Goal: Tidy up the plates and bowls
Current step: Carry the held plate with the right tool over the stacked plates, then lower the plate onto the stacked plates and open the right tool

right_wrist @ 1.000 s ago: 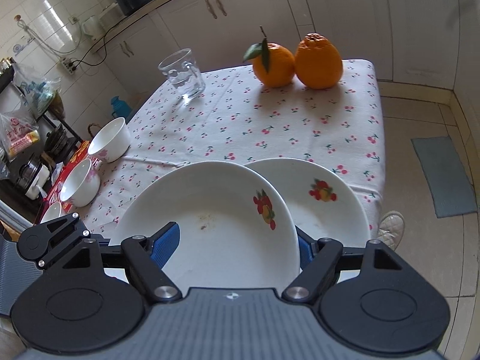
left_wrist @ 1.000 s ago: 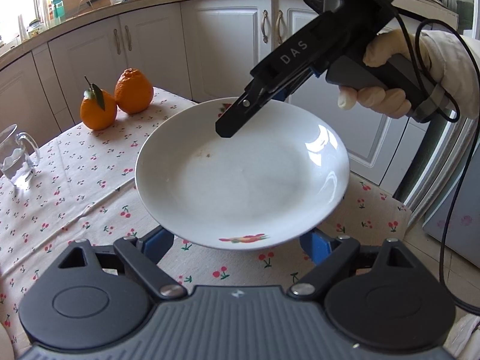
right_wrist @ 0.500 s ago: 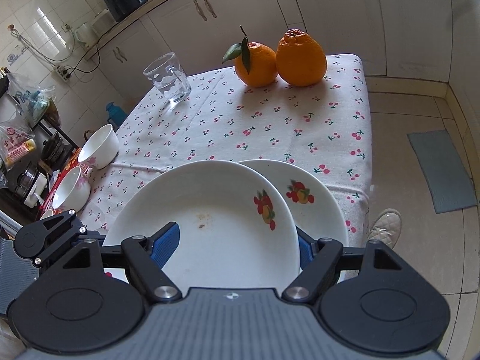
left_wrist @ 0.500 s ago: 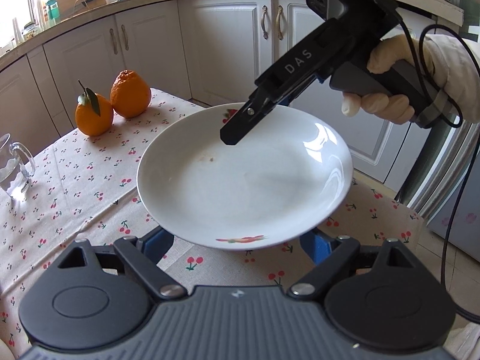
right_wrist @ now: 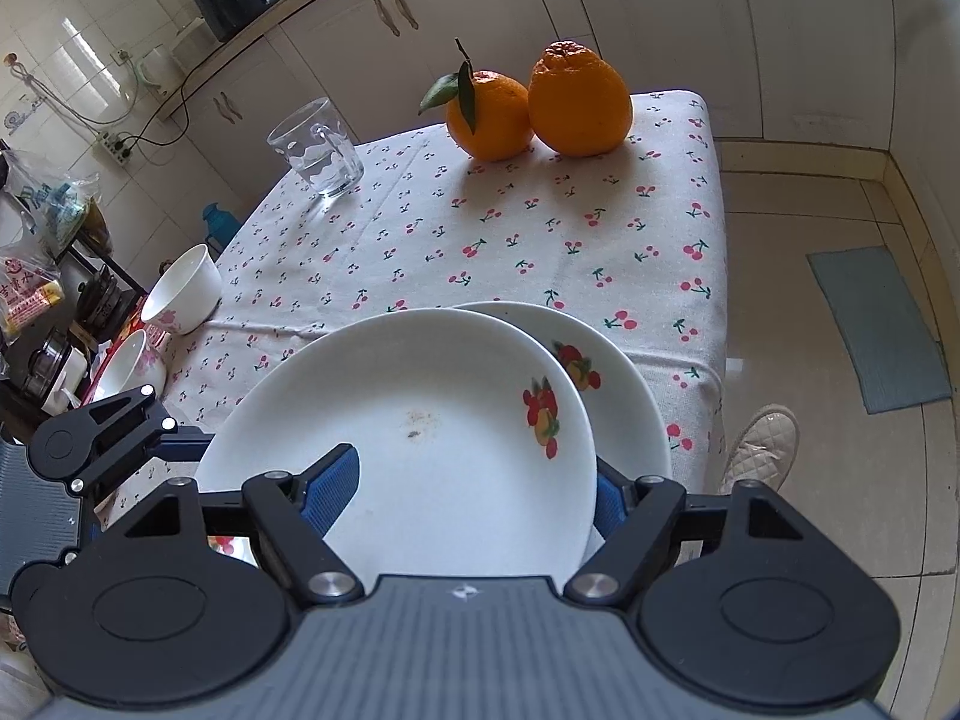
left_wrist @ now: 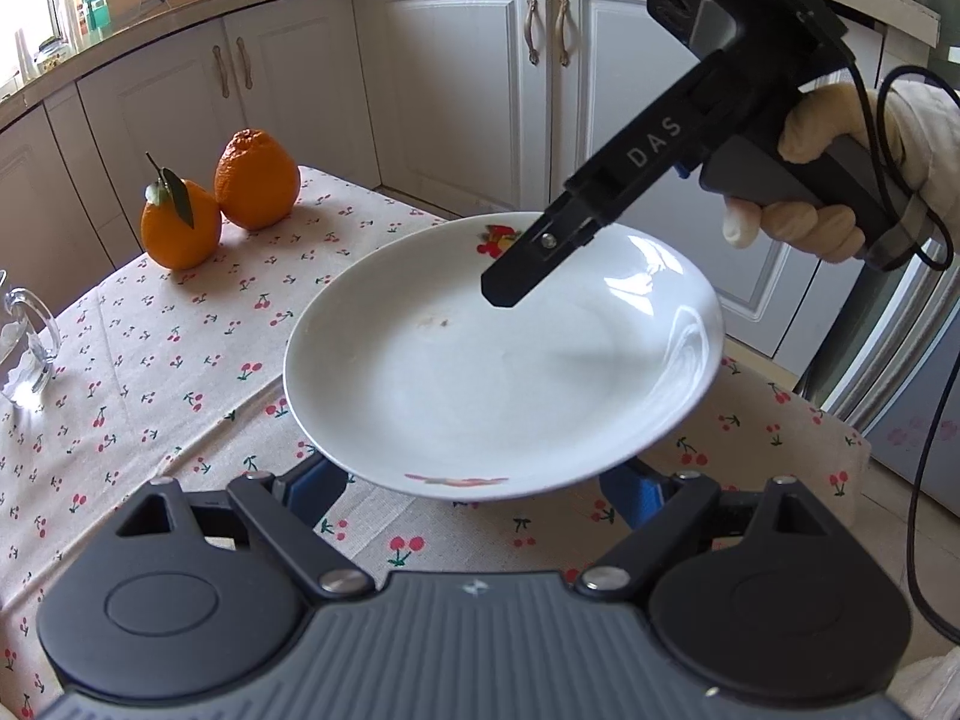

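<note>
A white plate with fruit prints [left_wrist: 498,372] is held in the air, tilted, over the cherry tablecloth. My right gripper [left_wrist: 510,291] is shut on its far rim, one finger lying across the top. In the right wrist view the same plate [right_wrist: 420,420] fills the space between the blue pads [right_wrist: 330,486]. A second white plate [right_wrist: 624,384] lies on the table just under and beyond it. My left gripper [left_wrist: 474,495] sits below the plate's near rim with its fingers spread wide. Two white bowls [right_wrist: 183,291] [right_wrist: 132,363] stand at the table's left edge.
Two oranges [right_wrist: 534,105] and a glass mug [right_wrist: 318,147] stand at the far end of the table [right_wrist: 540,228]. White cabinets [left_wrist: 456,72] lie beyond. A cluttered shelf [right_wrist: 42,294] stands left of the table. A shoe [right_wrist: 762,444] and a floor mat [right_wrist: 876,324] are on the right.
The held plate has tilted and shifted a little over the second plate, which it now covers more. My right gripper stays shut on its rim. My left gripper stays open beneath it.
</note>
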Demonstrator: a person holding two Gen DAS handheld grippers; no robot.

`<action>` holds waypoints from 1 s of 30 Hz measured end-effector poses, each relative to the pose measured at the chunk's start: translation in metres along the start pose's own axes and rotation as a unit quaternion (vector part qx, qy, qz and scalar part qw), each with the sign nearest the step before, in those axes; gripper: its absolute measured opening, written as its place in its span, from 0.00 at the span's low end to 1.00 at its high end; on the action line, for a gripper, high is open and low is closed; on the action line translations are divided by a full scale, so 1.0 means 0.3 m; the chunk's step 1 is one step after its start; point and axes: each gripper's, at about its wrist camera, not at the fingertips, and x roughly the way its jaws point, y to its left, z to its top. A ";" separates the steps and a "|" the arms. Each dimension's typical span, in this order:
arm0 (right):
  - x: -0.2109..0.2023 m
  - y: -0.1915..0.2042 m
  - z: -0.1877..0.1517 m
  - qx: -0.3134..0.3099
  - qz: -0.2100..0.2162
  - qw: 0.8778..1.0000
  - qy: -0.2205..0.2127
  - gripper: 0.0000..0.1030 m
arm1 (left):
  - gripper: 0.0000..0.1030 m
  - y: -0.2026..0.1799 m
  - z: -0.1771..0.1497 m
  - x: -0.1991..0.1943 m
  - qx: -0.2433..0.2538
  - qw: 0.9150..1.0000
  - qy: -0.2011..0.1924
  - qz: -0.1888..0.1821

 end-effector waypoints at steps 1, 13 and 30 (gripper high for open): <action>-0.003 -0.002 -0.003 0.001 0.000 1.000 0.000 0.80 | 0.88 0.003 0.001 0.002 0.000 1.000 0.000 -0.002; -0.055 -0.007 -0.047 0.009 -0.008 1.000 -0.008 0.80 | 0.88 0.004 0.004 -0.006 0.005 1.000 -0.008 0.004; -0.136 0.047 -0.113 0.007 -0.049 0.999 -0.018 0.80 | 0.90 0.009 -0.010 -0.007 -0.010 1.000 -0.008 -0.004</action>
